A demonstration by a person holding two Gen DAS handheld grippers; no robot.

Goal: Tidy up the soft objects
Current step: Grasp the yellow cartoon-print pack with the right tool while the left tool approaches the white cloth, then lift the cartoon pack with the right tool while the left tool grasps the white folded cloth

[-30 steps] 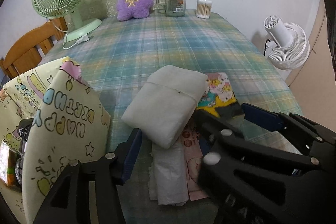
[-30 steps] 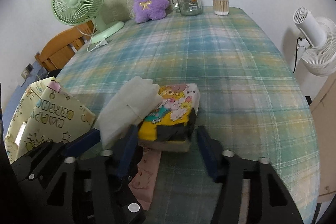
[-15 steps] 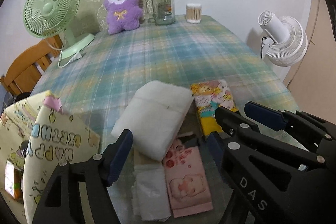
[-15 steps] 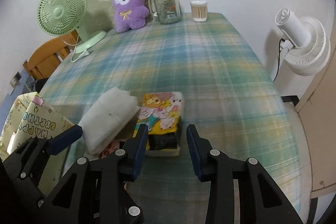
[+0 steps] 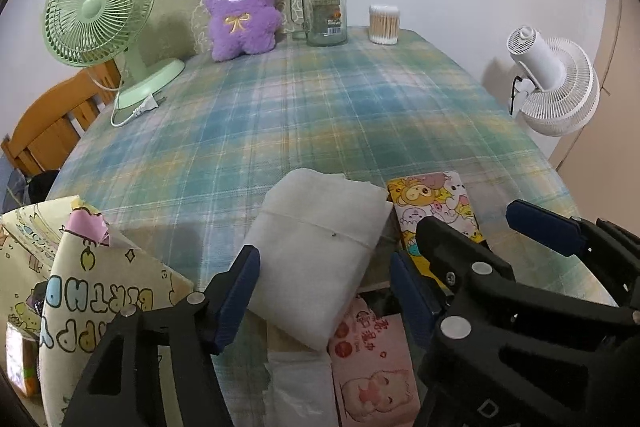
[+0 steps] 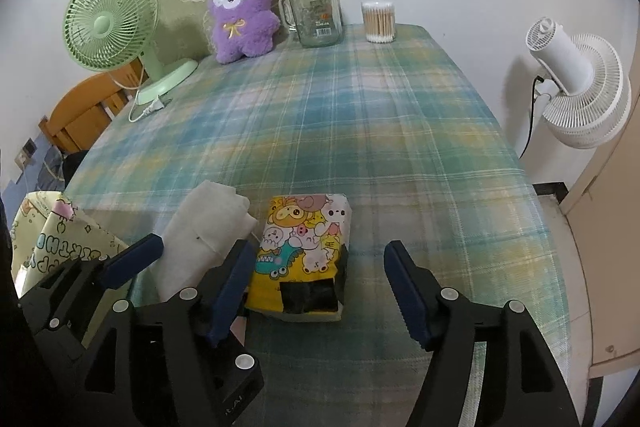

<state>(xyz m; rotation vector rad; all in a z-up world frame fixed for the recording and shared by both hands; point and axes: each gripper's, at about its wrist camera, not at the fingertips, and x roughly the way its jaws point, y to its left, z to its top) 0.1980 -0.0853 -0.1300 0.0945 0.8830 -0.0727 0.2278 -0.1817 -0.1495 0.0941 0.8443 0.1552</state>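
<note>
A white soft pack (image 5: 320,247) lies tilted on a small pile at the table's near edge. My left gripper (image 5: 324,291) straddles its near end. Its jaws are closing, and a gap still shows at the right pad. Under the white pack lie a pink tissue pack (image 5: 372,367) and a clear-wrapped white pack (image 5: 296,391). To the right, a yellow cartoon tissue pack (image 6: 304,251) lies flat on the plaid cloth. My right gripper (image 6: 320,287) stands around its near end with jaws opening, the right pad well clear of it.
A "Happy Birthday" gift bag (image 5: 100,307) stands open at the near left. Along the back wall are a green fan (image 5: 100,7), a purple plush (image 5: 240,11), a glass jar (image 5: 324,11) and a cotton swab tub (image 5: 384,25). A white fan (image 5: 556,87) stands off the right edge.
The right gripper's jaws narrowed and then spread wide; the cartoon pack stays on the table. Both wrist views have drawn back a little from the pile.
</note>
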